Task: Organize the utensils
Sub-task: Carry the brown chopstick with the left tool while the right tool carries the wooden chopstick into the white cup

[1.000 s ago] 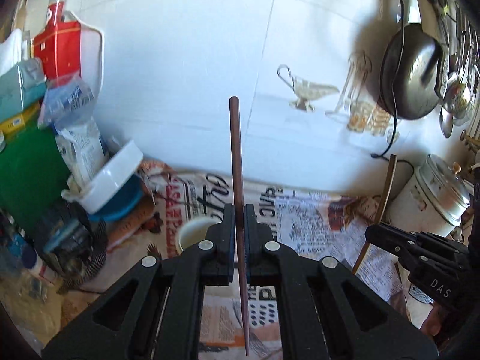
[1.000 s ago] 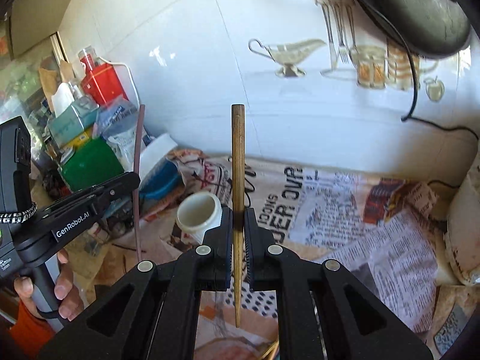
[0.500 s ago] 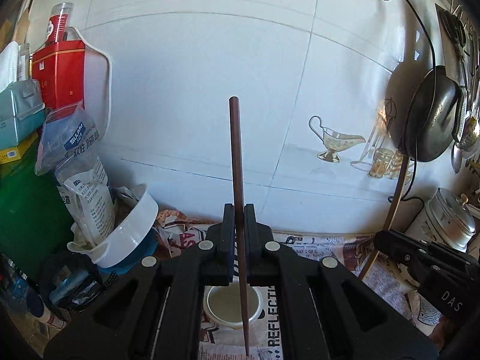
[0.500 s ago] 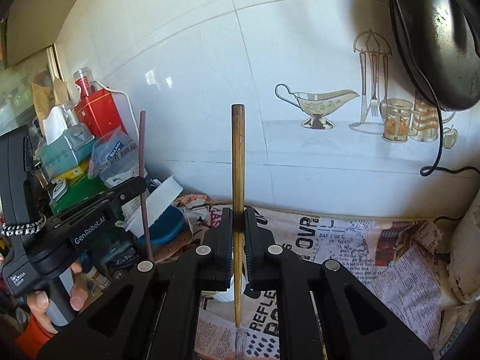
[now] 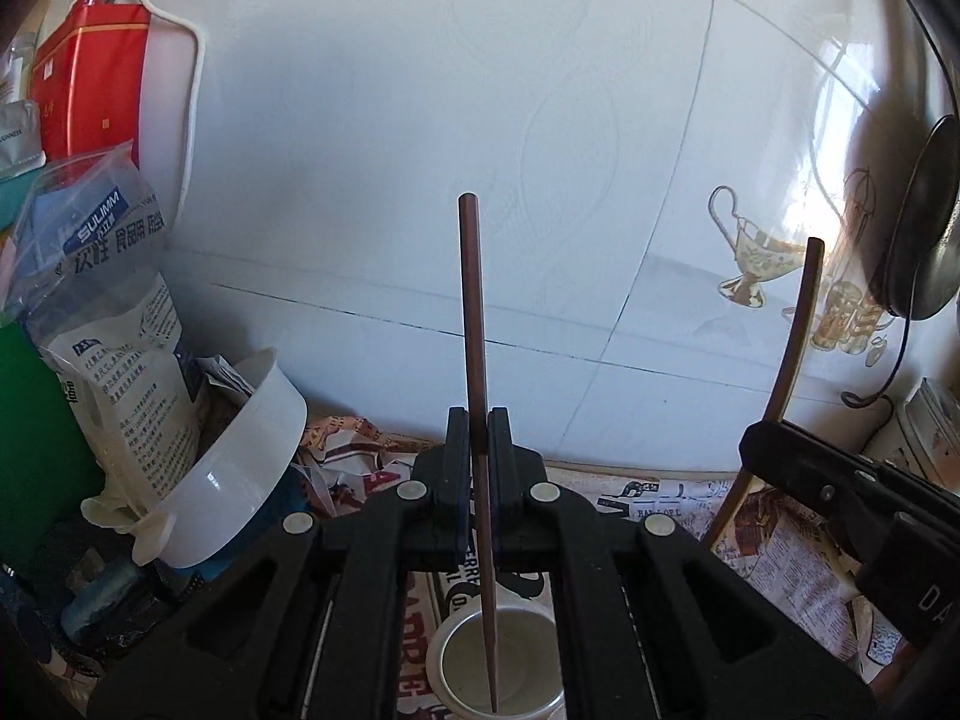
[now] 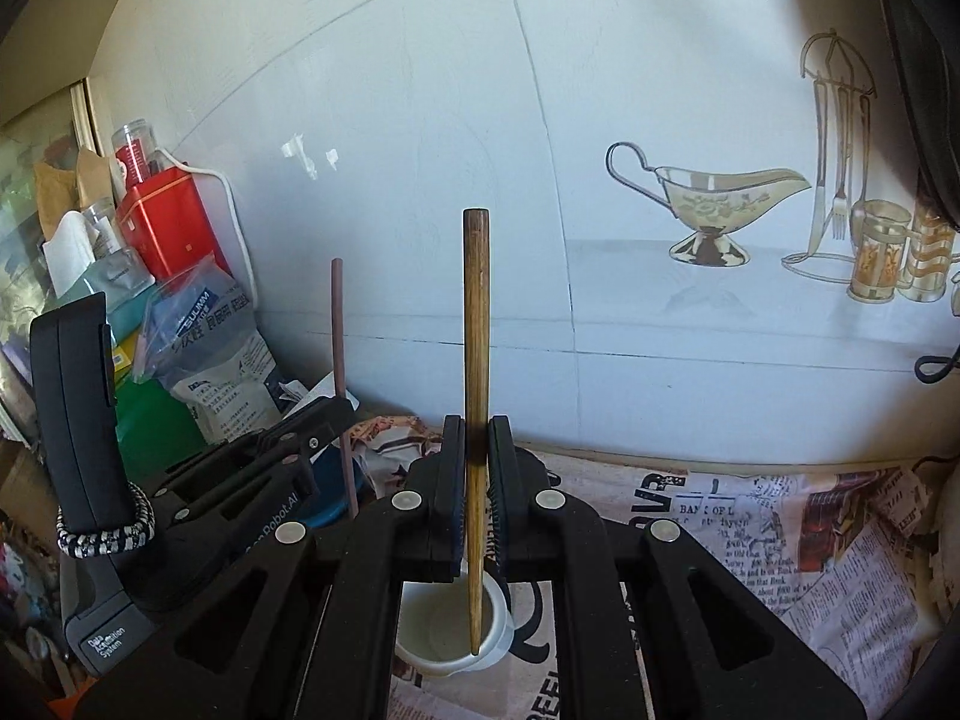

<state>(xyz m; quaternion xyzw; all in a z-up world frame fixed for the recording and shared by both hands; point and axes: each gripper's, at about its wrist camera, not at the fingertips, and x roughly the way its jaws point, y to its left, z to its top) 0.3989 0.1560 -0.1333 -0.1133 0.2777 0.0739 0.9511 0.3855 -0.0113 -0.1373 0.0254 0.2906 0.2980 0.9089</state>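
Note:
My left gripper (image 5: 478, 438) is shut on a dark brown chopstick (image 5: 474, 330), held upright with its thin tip over the mouth of a white cup (image 5: 528, 654) below. My right gripper (image 6: 477, 438) is shut on a lighter wooden chopstick (image 6: 476, 330), also upright, its tip down over the same white cup (image 6: 438, 630). Each gripper shows in the other's view: the right one (image 5: 780, 450) with its chopstick (image 5: 798, 324), the left one (image 6: 336, 414) with the dark chopstick (image 6: 339, 324).
The cup stands on newspaper (image 6: 780, 540) against a white tiled wall (image 5: 480, 120). At the left are a tilted white bowl (image 5: 240, 468), a printed bag (image 5: 120, 330) and a red tin (image 5: 78, 78). A dark pan (image 5: 924, 222) hangs at the right.
Both grippers have moved toward the wall and over the cup. The cup now lies directly under both chopstick tips. Both grips are unchanged.

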